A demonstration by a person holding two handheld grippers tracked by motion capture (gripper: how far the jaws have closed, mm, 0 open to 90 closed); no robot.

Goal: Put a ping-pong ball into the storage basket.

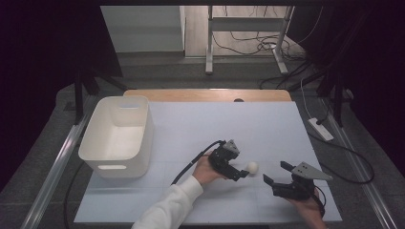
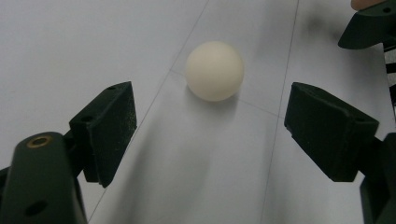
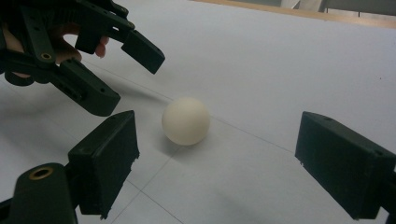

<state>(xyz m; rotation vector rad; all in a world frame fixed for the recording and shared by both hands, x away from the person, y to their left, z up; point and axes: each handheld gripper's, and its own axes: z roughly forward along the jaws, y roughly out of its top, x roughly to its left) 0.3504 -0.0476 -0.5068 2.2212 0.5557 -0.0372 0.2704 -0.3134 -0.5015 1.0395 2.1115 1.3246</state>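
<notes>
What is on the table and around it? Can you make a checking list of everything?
Surface: white table top, bare but for thin seam lines; a wooden edge at the far side.
Job's things: white ball resting on the table, untouched, just ahead of the left gripper.
Clutter: white plastic bin at the left, with nothing seen inside.
Grippers: left gripper open, jaws aimed at the ball; right gripper open, jaws apart from the ball.
Cables: black cable trailing from the left gripper; more cables on the floor behind.
Surroundings: white power strip right of the table; metal table frame behind; dark curtains at the sides.
</notes>
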